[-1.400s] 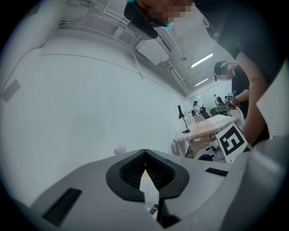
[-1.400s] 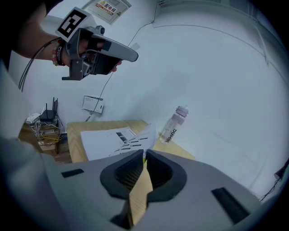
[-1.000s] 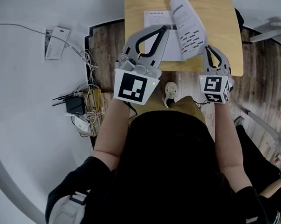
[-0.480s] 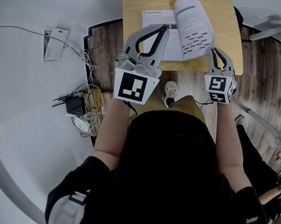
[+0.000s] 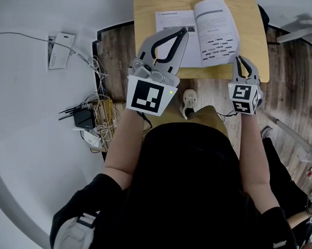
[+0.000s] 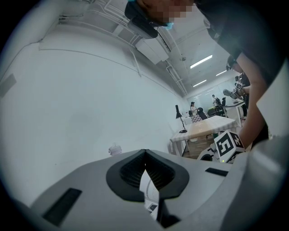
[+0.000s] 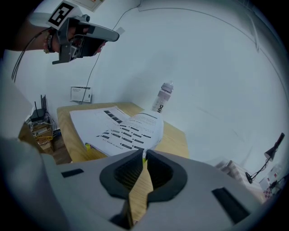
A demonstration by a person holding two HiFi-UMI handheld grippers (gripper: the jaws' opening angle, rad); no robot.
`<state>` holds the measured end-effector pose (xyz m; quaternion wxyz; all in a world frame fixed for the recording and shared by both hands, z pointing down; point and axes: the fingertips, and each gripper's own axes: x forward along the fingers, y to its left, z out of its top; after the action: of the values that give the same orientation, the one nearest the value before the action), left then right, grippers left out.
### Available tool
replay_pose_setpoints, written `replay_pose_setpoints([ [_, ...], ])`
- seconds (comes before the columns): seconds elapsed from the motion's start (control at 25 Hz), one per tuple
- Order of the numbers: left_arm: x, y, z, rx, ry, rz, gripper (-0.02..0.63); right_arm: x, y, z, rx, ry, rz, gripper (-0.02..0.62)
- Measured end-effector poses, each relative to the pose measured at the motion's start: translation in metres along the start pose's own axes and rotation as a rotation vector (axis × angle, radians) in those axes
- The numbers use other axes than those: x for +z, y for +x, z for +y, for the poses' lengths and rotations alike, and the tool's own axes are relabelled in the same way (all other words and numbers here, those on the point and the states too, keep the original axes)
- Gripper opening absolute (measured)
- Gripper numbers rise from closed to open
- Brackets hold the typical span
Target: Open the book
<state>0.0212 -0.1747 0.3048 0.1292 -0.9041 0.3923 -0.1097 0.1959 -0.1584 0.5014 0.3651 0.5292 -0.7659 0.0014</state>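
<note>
The book [image 5: 201, 33] lies open on the wooden table [image 5: 151, 7], white printed pages spread to both sides. My right gripper [image 5: 242, 58] is at the table's front right corner, shut on the outer edge of the right-hand page, which lies almost flat. In the right gripper view the book [image 7: 122, 128] reaches up to the gripper's tips [image 7: 144, 155]. My left gripper [image 5: 182, 30] hovers above the left page, shut and holding nothing. In its own view, the left gripper [image 6: 144, 153] has its tips touching, with print showing below them.
A plastic bottle [image 7: 163, 97] stands on the far side of the table by the white wall. On the floor to the left lie a router with tangled cables [image 5: 86, 116] and a power strip [image 5: 60, 47]. A shoe [image 5: 189, 102] rests under the table's front edge.
The right gripper moved right and down with the raised page, which has swung over to lie nearly flat on the right. The left gripper stayed still.
</note>
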Motion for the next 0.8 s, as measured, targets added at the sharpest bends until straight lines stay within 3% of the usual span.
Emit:
replay_pose_setpoints([
  [0.8, -0.004, 0.007, -0.001, 0.003, -0.004, 0.016, 0.006, -0.05, 0.012, 0.007, 0.044, 0.05, 0.102, 0.046],
])
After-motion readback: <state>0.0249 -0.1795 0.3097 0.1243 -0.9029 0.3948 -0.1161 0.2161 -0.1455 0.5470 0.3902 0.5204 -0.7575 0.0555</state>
